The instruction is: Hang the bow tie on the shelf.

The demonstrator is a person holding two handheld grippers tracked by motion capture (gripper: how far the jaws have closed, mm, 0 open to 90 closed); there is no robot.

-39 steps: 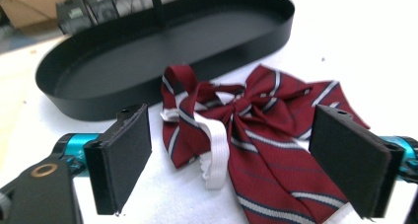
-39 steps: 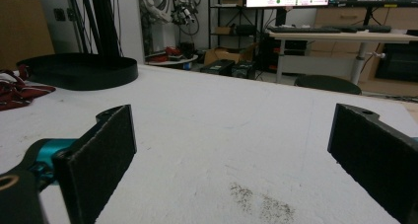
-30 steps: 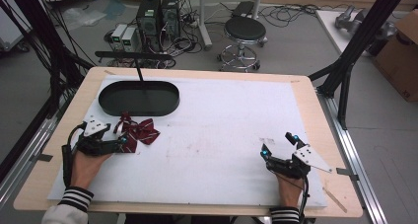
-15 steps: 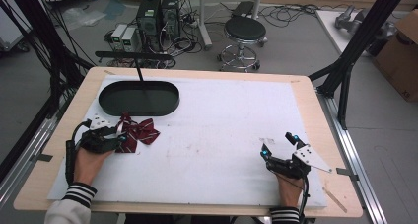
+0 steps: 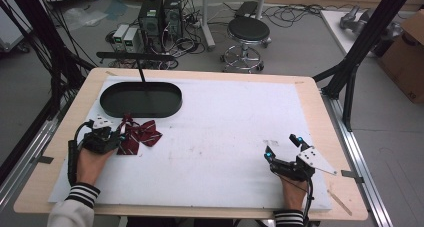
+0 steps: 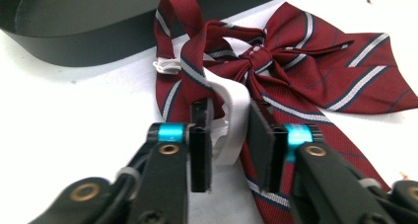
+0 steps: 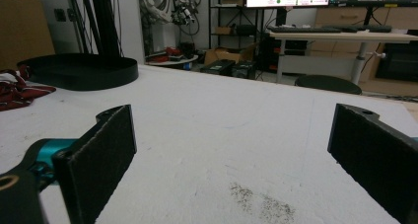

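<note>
At bow tie (image 6: 276,71): L gripper (image 6: 230,150) closed in more

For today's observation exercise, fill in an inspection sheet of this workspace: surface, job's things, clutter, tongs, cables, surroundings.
Surface: white sheet over a wooden table, faintly smudged.
Job's things: striped red bow tie beside the black oval tray; the tray looks empty.
Clutter: nothing seen.
Tongs: left tongs close around the bow's white strap; right tongs open, holding nothing.
Cables: one trails from each tool along the forearm.
Surroundings: stool, computer boxes, cardboard box.
</note>
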